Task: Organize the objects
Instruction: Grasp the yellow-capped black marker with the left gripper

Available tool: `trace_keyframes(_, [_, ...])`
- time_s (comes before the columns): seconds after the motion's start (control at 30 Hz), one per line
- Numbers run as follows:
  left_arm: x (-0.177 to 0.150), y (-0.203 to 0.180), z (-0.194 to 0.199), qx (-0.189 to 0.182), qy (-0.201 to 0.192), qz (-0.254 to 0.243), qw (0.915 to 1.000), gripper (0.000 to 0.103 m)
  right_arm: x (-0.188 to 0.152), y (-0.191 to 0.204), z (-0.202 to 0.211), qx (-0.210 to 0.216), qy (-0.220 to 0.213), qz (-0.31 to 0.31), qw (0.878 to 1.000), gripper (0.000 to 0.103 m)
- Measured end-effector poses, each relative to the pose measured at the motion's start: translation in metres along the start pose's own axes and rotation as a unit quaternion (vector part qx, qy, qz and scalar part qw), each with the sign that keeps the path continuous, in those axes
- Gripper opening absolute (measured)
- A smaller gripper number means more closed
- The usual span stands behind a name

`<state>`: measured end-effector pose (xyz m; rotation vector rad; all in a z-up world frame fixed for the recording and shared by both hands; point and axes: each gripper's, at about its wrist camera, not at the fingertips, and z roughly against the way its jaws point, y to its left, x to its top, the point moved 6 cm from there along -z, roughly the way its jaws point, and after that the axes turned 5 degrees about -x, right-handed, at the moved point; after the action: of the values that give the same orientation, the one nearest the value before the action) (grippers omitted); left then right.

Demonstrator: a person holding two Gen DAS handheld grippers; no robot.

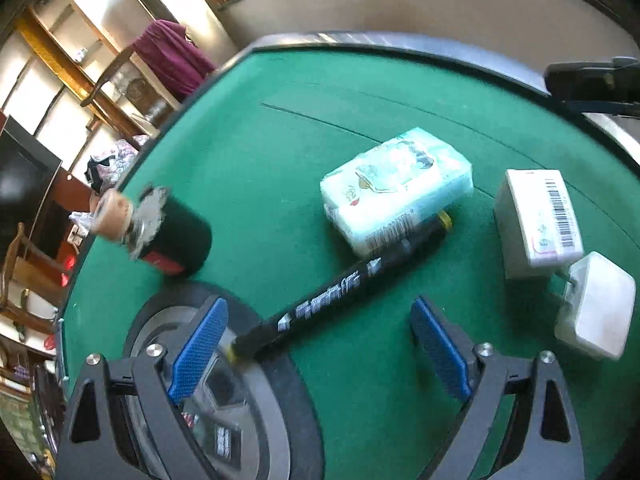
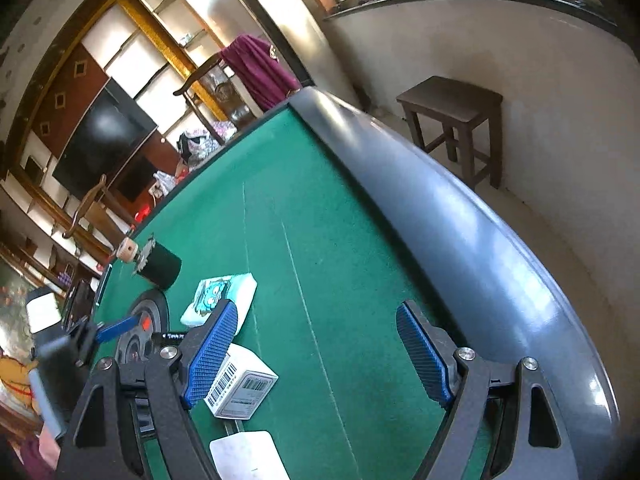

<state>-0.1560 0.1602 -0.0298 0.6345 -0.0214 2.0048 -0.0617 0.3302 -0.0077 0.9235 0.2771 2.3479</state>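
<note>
The marker [image 1: 344,292] lies diagonally across the green counter [image 1: 280,152], lower tip on the round disc [image 1: 276,396], upper end tucked under the tissue pack [image 1: 396,188]. Left gripper [image 1: 320,348] has its jaws wide open with nothing in them; the marker sits just ahead, between the pads. I'd square up across the barrel before closing. Right gripper [image 2: 316,352] is open too, empty, white box [image 2: 244,384] beside its left pad.

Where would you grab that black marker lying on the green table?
Probably the bare middle of the black marker, from above, pads across its narrow barrel. One end tucks under the tissue pack, the other rests on the round panel. The open left gripper already hangs over it.
</note>
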Motion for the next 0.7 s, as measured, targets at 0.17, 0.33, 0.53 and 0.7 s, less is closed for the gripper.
trace_keyframes(0.17, [-0.002, 0.001, -0.012, -0.085, 0.019, 0.066, 0.9940, 0.058, -0.003, 0.003, -0.007, -0.007, 0.008, 0.009, 1.000, 0.086])
trace_keyframes(0.33, [-0.018, -0.026, -0.002, -0.094, 0.032, 0.036, 0.9944, 0.015, -0.007, 0.004, -0.013, -0.011, 0.020, 0.010, 1.000, 0.086])
trace_keyframes(0.53, [-0.032, -0.037, 0.003, -0.077, 0.035, 0.049, 0.9952, 0.017, -0.010, 0.005, -0.015, -0.012, 0.023, 0.011, 1.000, 0.086])
trace_keyframes(0.7, [-0.029, -0.031, 0.007, -0.026, 0.020, 0.065, 0.9973, 0.036, -0.010, 0.004, -0.016, -0.017, 0.022, 0.012, 1.000, 0.086])
